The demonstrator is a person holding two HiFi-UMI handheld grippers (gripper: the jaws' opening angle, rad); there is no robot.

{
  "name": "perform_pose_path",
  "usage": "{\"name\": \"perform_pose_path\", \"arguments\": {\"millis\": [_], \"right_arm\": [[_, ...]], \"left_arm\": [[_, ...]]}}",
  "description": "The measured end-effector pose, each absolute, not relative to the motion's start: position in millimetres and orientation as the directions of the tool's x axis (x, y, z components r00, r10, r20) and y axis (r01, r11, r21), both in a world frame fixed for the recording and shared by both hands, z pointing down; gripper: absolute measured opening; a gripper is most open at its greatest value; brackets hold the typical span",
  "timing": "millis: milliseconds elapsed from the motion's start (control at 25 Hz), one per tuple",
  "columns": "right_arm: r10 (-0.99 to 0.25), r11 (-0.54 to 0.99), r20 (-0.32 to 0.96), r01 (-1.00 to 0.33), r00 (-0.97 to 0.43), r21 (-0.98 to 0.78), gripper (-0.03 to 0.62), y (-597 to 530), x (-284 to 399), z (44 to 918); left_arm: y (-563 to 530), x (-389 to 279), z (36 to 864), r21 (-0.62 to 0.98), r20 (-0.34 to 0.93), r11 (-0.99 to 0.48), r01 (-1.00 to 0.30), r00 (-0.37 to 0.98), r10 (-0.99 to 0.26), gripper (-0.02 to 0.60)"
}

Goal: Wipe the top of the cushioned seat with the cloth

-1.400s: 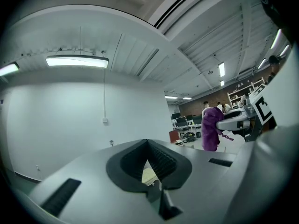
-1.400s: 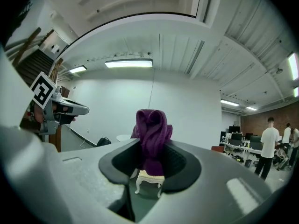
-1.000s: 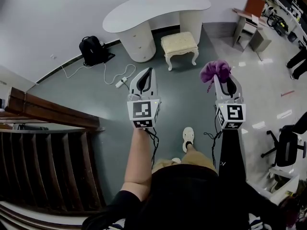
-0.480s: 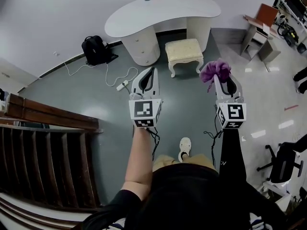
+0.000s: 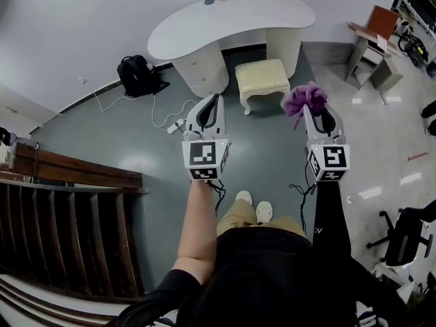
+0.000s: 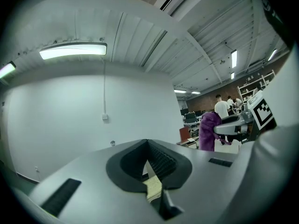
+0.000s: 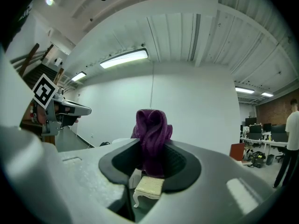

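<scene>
The cushioned seat (image 5: 262, 75) is a cream stool with white carved legs, standing on the grey floor before a white curved desk (image 5: 231, 19). My right gripper (image 5: 312, 112) is held in the air, shut on a bunched purple cloth (image 5: 304, 99), to the right of the stool and short of it. In the right gripper view the cloth (image 7: 152, 129) sticks up from the jaws, with the stool (image 7: 149, 186) small below it. My left gripper (image 5: 214, 101) is shut and holds nothing, left of the stool. The stool (image 6: 152, 188) shows below its closed jaws.
A black backpack (image 5: 136, 75) lies by the wall, with a white power strip and cable (image 5: 176, 122) on the floor near the left gripper. A wooden stair railing (image 5: 68, 176) runs along the left. A small table (image 5: 373, 36) and an office chair (image 5: 405, 234) stand on the right.
The person has stepped forward, so the stool and desk sit slightly nearer in view and the feet have shifted. Both grippers keep their pose, and the cloth stays held.
</scene>
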State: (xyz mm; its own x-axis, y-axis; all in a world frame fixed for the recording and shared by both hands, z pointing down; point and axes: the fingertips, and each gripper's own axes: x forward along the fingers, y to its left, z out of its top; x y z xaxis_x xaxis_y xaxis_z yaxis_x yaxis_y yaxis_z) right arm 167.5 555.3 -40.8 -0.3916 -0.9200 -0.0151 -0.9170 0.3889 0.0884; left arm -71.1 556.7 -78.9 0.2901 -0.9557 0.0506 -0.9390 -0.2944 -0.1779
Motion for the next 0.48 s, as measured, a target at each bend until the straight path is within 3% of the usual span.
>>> {"name": "perform_pose_path", "arguments": {"millis": [480], "right_arm": [[-0.929,0.364,-0.039,-0.927,-0.368,0.086,0.117,468.2,159.7,-38.0]], "left_arm": [[460.2,-73.3,-72.2,-0.189,0.03,-0.325,-0.927,0.325,-0.945,0.006]]}}
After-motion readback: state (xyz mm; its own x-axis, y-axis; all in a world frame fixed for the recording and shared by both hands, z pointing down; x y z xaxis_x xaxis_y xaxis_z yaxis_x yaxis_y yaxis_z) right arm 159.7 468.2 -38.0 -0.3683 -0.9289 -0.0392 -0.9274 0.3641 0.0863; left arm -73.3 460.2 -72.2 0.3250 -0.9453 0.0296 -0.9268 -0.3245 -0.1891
